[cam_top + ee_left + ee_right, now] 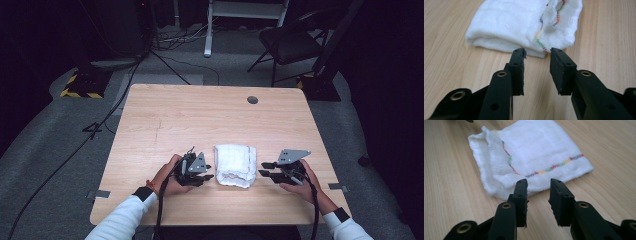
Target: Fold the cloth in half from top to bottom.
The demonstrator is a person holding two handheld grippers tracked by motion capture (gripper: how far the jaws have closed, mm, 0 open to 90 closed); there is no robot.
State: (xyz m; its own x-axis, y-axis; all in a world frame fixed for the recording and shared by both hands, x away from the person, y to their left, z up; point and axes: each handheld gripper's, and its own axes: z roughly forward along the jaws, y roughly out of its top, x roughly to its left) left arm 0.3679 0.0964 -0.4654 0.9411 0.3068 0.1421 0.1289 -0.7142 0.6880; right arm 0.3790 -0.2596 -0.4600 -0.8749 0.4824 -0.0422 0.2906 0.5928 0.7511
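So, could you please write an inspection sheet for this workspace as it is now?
Surface: wooden table, with a round hole near its far edge.
Job's things: folded white cloth with coloured stitching, lying flat.
Clutter: nothing seen.
Grippers: left tongs and right tongs open, nothing between them, one on each side of the cloth.
Cables: one trails from each gripper; more cross the floor.
Surroundings: dark room, folding chair.
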